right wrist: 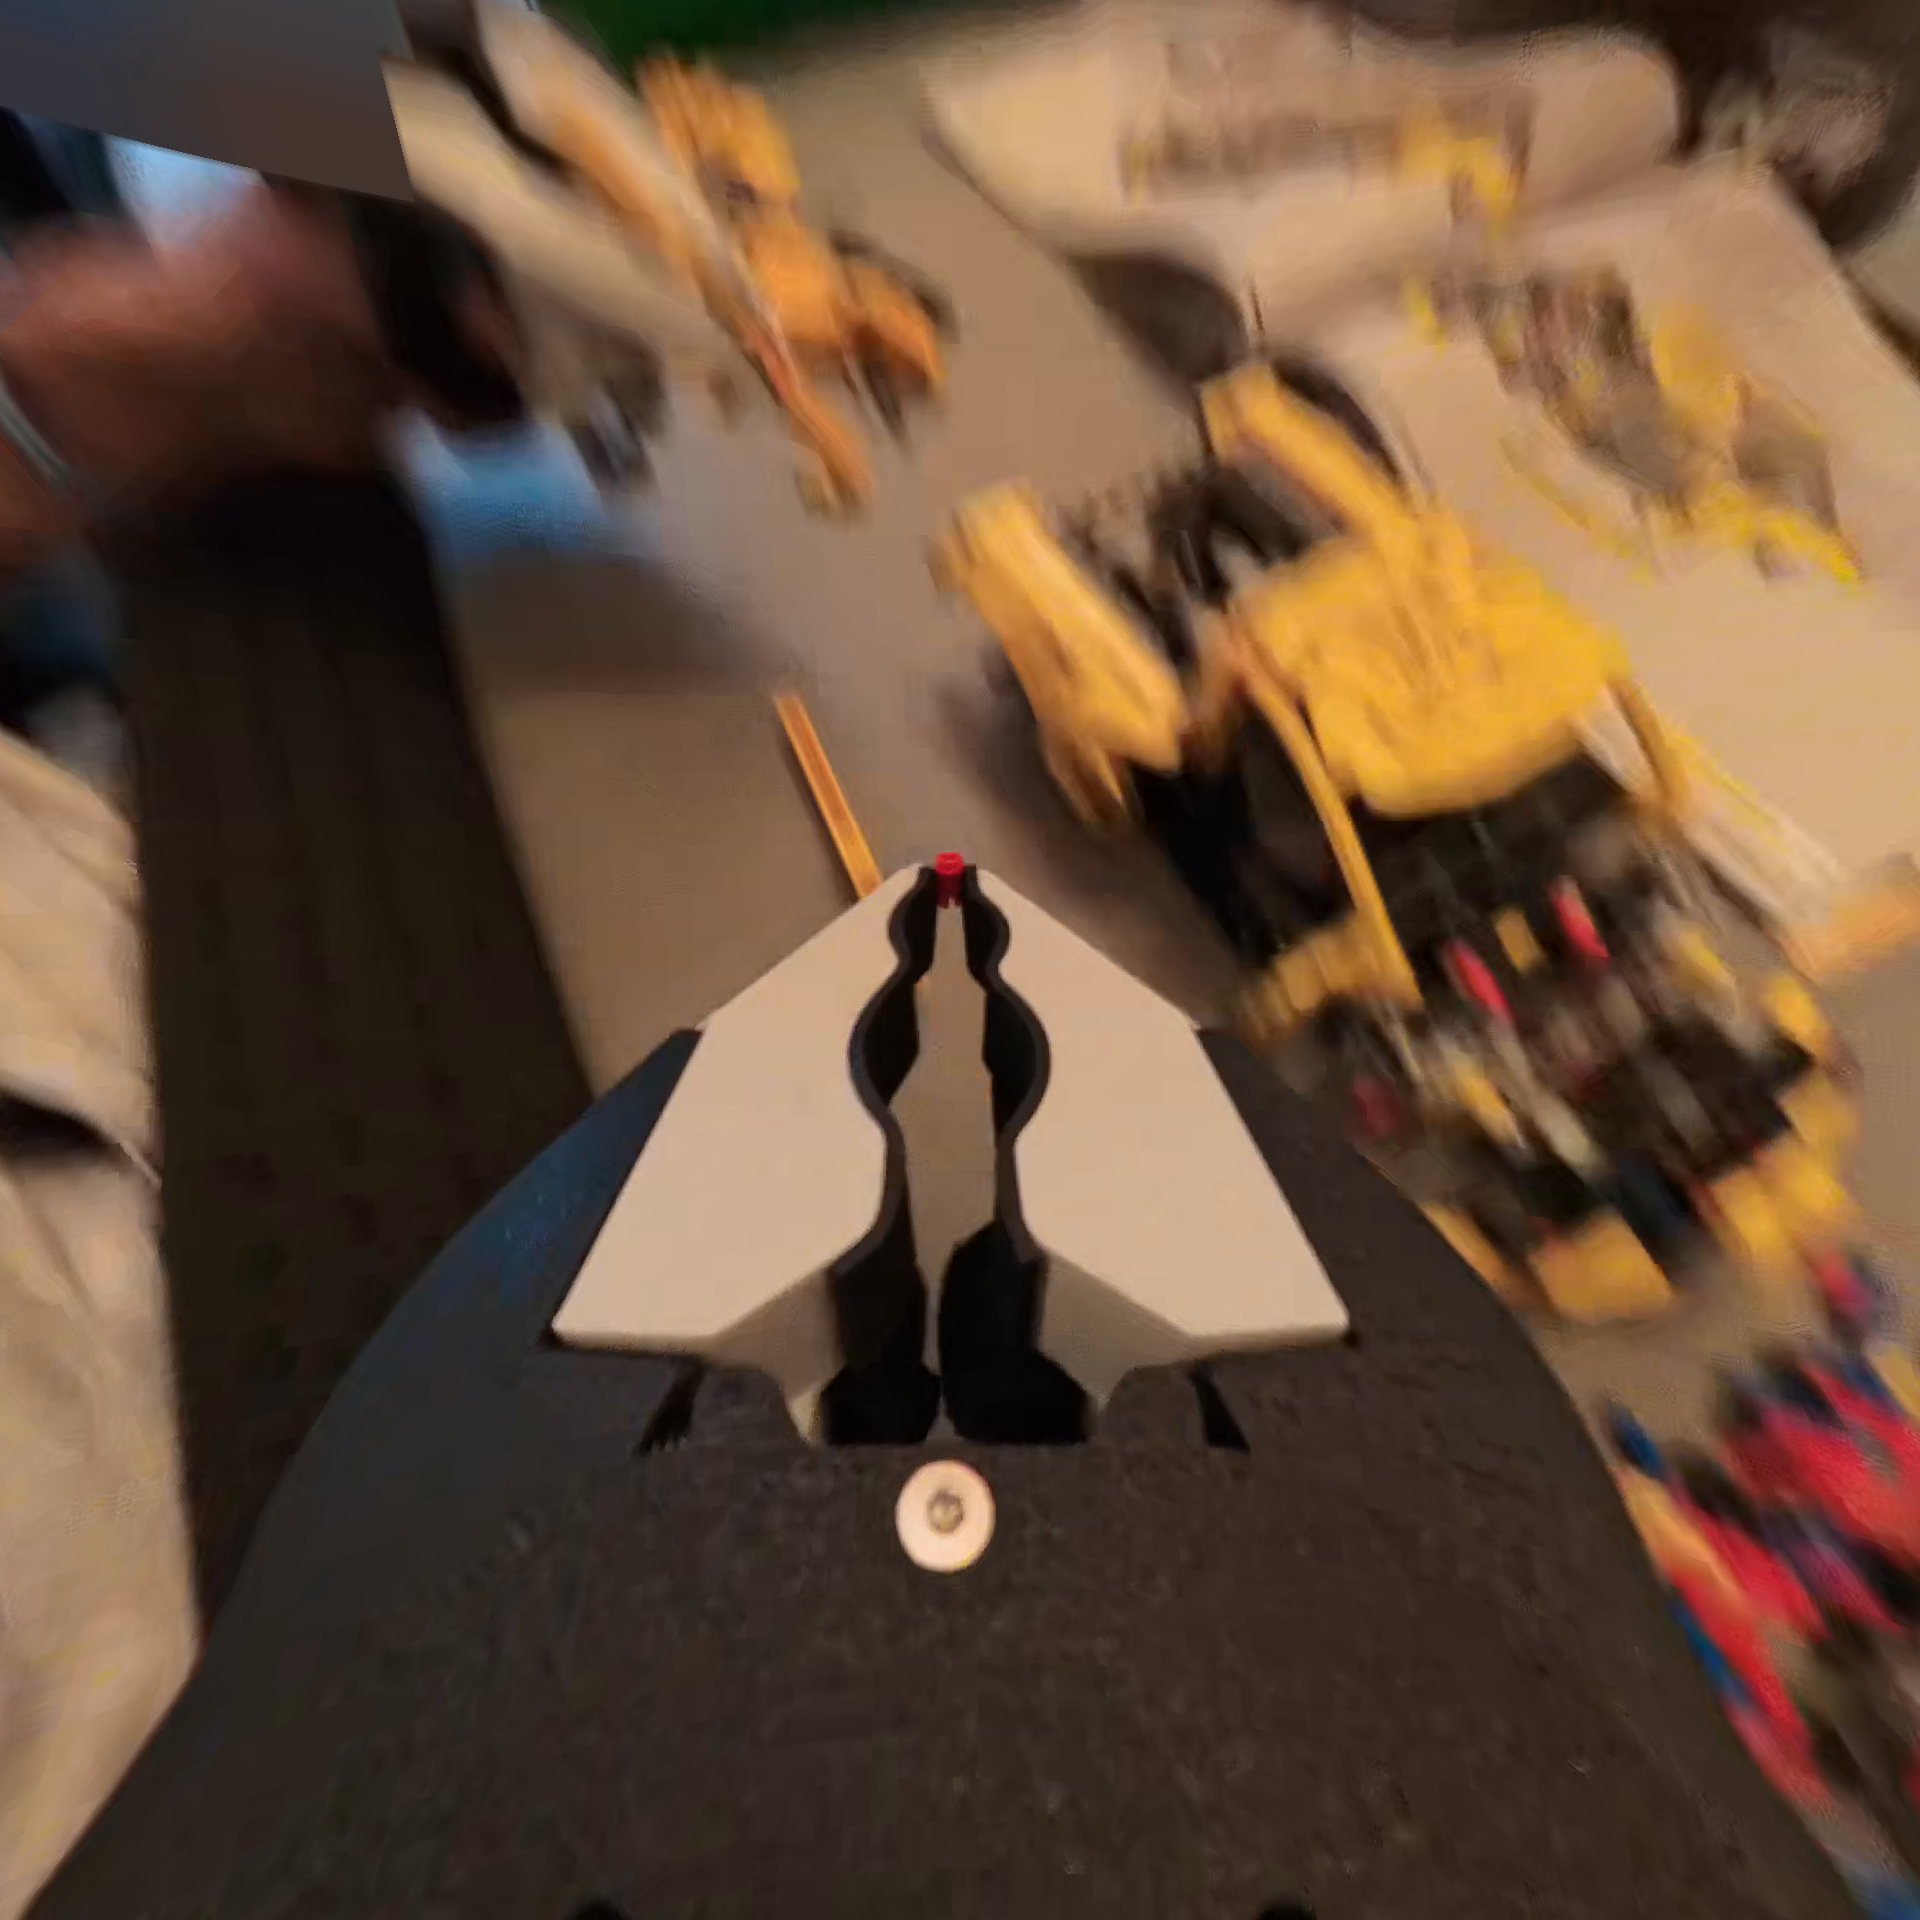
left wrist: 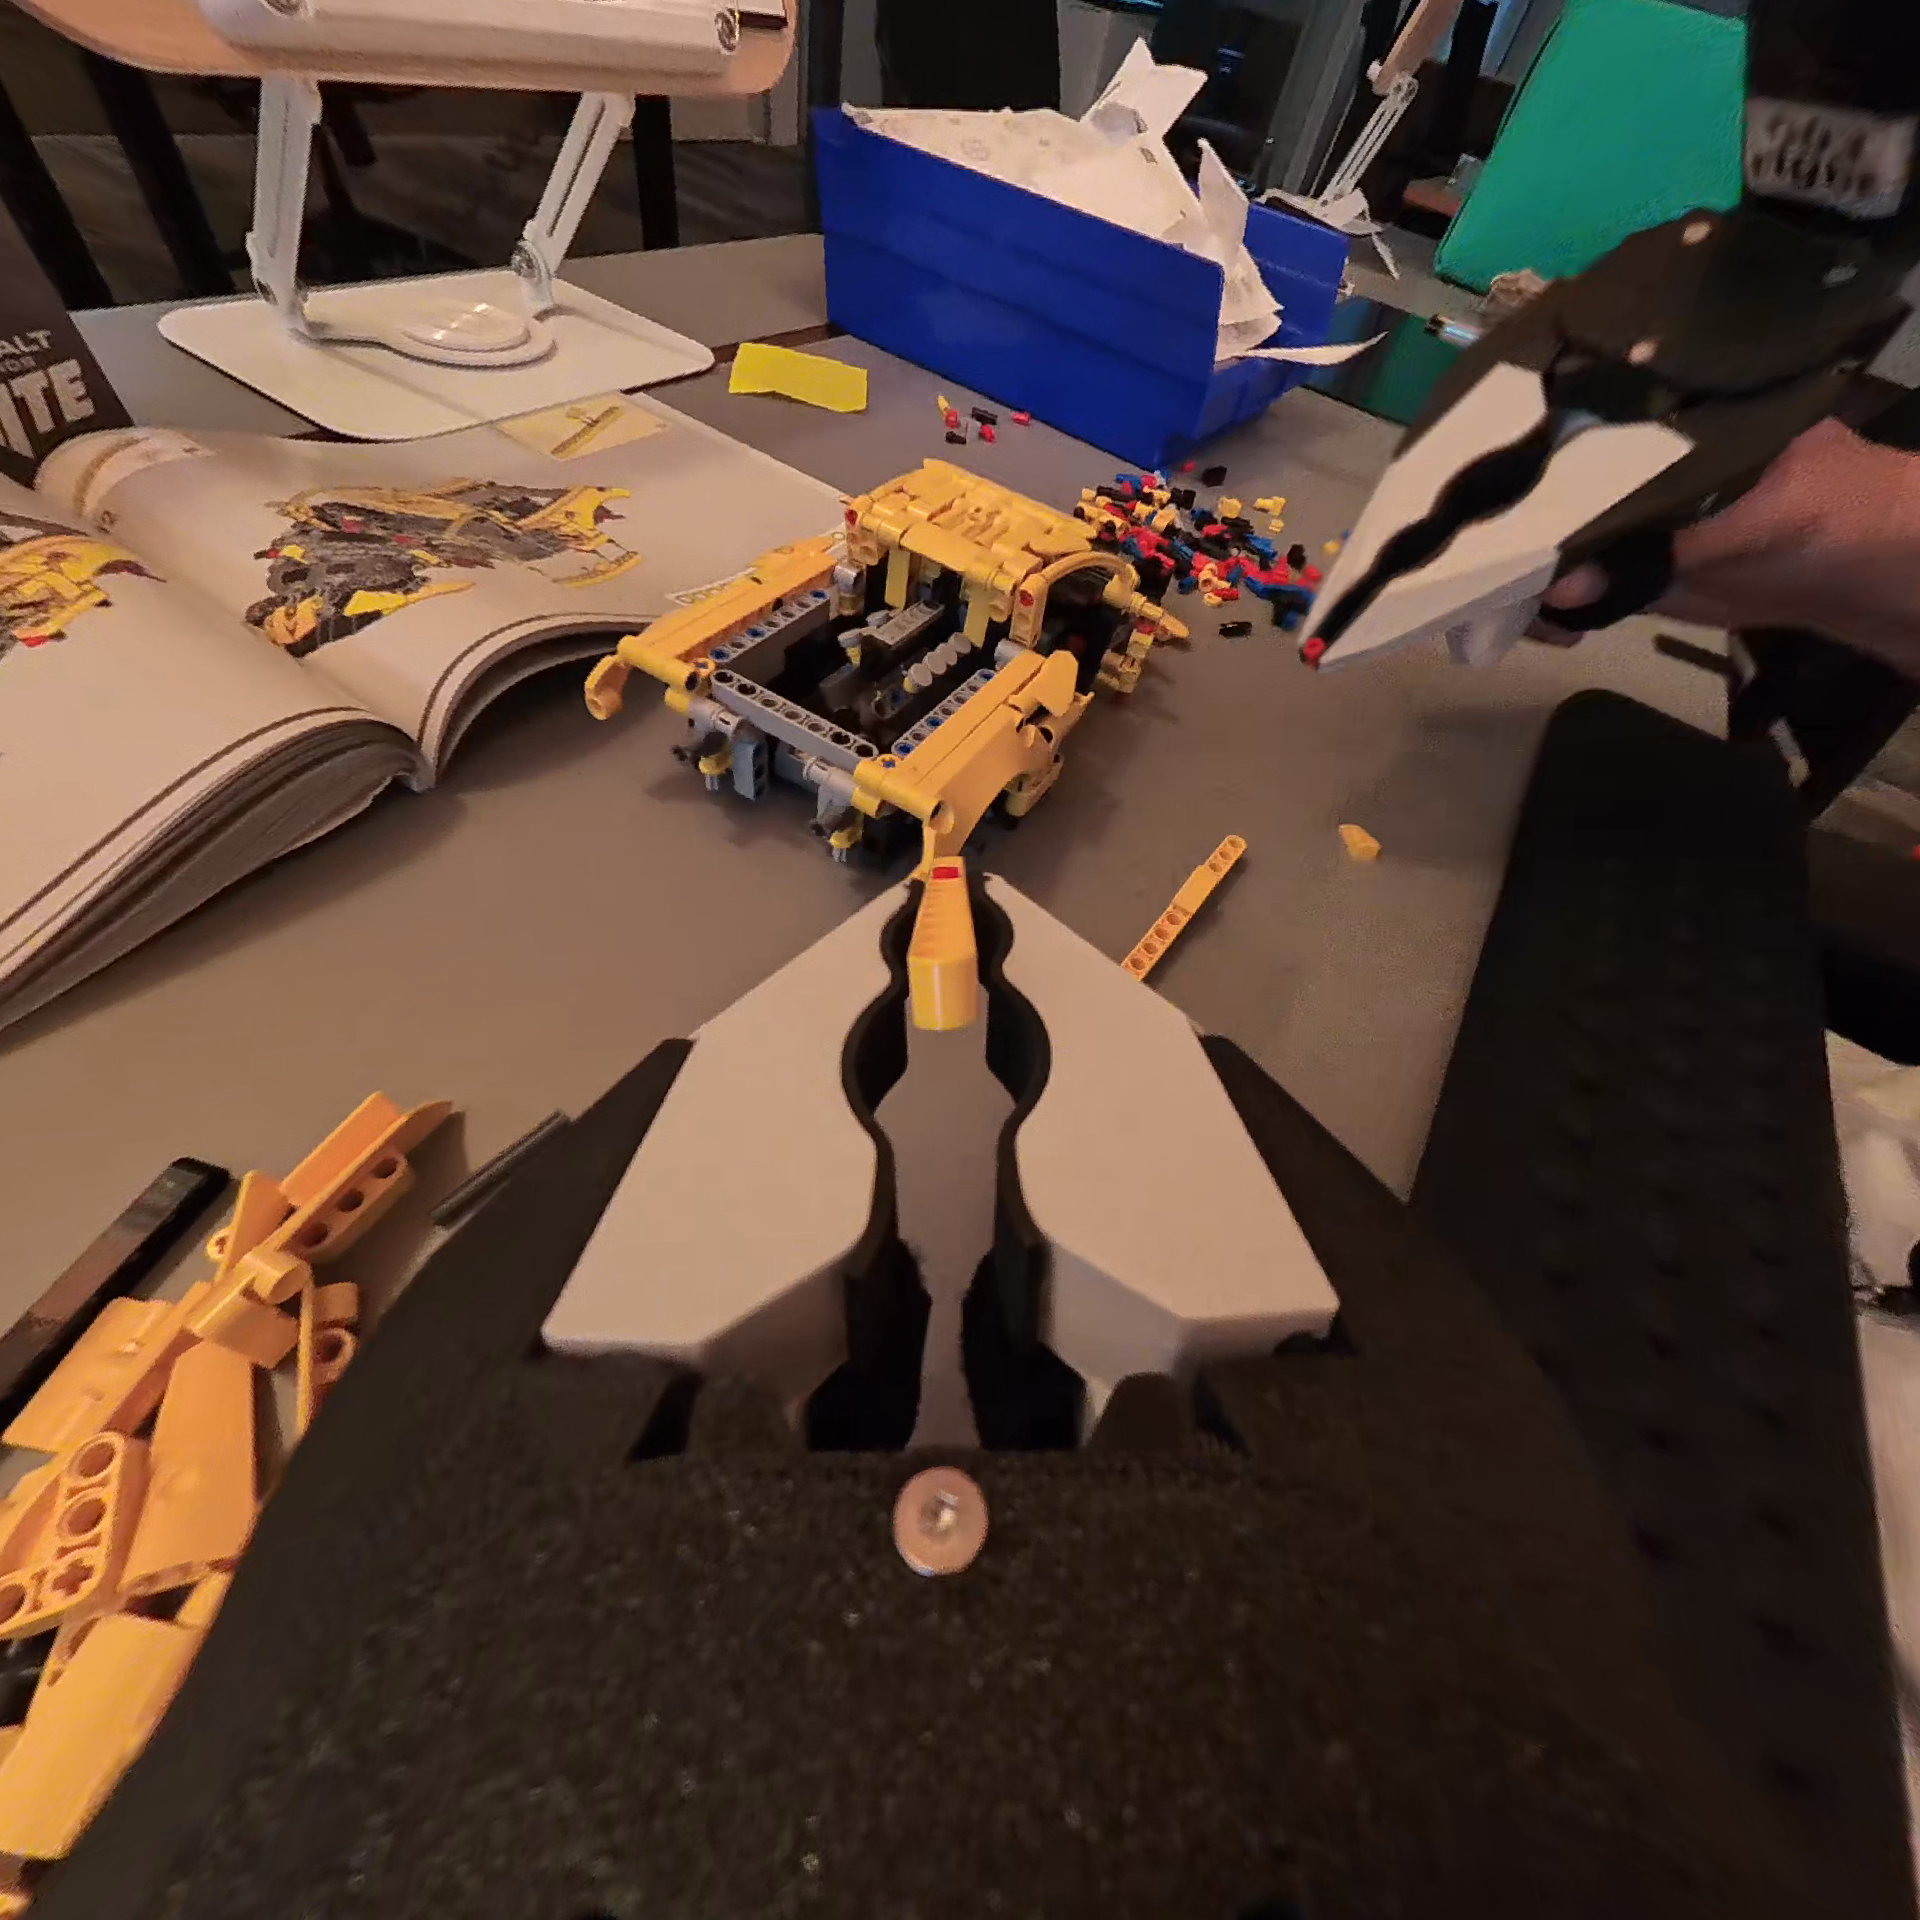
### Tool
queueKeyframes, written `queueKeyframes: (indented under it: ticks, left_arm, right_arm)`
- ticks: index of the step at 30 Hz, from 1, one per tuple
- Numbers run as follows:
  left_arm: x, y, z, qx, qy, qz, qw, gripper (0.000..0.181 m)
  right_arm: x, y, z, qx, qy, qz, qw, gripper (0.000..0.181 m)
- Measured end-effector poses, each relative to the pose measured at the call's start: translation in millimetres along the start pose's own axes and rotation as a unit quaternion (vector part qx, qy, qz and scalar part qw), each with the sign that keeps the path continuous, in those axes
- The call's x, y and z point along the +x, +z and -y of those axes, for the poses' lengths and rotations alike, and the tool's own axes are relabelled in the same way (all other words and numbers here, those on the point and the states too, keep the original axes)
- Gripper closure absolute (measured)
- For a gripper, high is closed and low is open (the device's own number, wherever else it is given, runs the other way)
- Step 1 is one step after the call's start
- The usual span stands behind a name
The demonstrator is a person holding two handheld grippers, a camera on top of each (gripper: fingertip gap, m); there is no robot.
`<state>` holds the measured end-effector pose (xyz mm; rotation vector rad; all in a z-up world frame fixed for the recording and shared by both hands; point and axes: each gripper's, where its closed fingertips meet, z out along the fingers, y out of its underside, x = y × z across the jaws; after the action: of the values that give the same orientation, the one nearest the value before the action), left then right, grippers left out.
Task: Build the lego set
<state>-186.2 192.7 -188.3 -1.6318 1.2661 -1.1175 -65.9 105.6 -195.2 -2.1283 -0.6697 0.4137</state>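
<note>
Looking through the left wrist view, I find the pile of yellow panels (left wrist: 156,1455) cut off at the lower left edge and the open instruction book (left wrist: 312,623) cropped at the left. My left hand-held gripper (left wrist: 943,883) is clamped on a yellow lego piece (left wrist: 940,966) with a red pin (left wrist: 943,873) in its tip, just before the half-built yellow car (left wrist: 883,644) on the grey surface (left wrist: 571,935). The right hand-held gripper (left wrist: 1311,649) hangs at the right, pinching a small red pin (left wrist: 1312,651). In the right wrist view nearly everything is motion-blurred; the car (right wrist: 1403,779) is only a yellow smear. That gripper (right wrist: 945,883) is closed on the red pin (right wrist: 945,876).
</note>
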Motion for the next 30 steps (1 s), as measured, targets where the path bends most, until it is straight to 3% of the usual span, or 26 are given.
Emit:
queueKeyframes:
  ticks: [2,5,8,22,24,26,30]
  left_arm:
    - [-1,1,0,-0.001,0.005,0.005,1.0,0.174]
    - [-5,2,-2,-0.005,-0.002,0.01,1.0,0.174]
    - [-9,2,-2,-0.002,-0.011,0.012,1.0,0.174]
    - [-9,5,-5,-0.011,-0.004,0.015,1.0,0.174]
    - [-8,5,-5,-0.011,-0.004,0.013,1.0,0.174]
    - [-3,6,-4,-0.01,0.0,0.002,1.0,0.174]
    - [32,13,14,0.026,0.006,-0.06,0.998,0.174]
  right_arm:
    - [30,-32,-61,-0.072,-0.025,-0.046,0.996,0.178]
    - [46,-64,-94,-0.049,-0.033,-0.065,0.996,0.178]
    - [50,-71,-120,-0.079,-0.02,-0.062,0.995,0.178]
    - [53,-83,-139,-0.062,-0.003,-0.048,0.997,0.178]
    - [54,-82,-134,-0.066,0.01,-0.051,0.997,0.178]
    - [48,-78,-105,-0.002,0.037,-0.028,0.999,0.178]
    - [7,-62,-1,0.184,0.127,0.085,0.971,0.179]
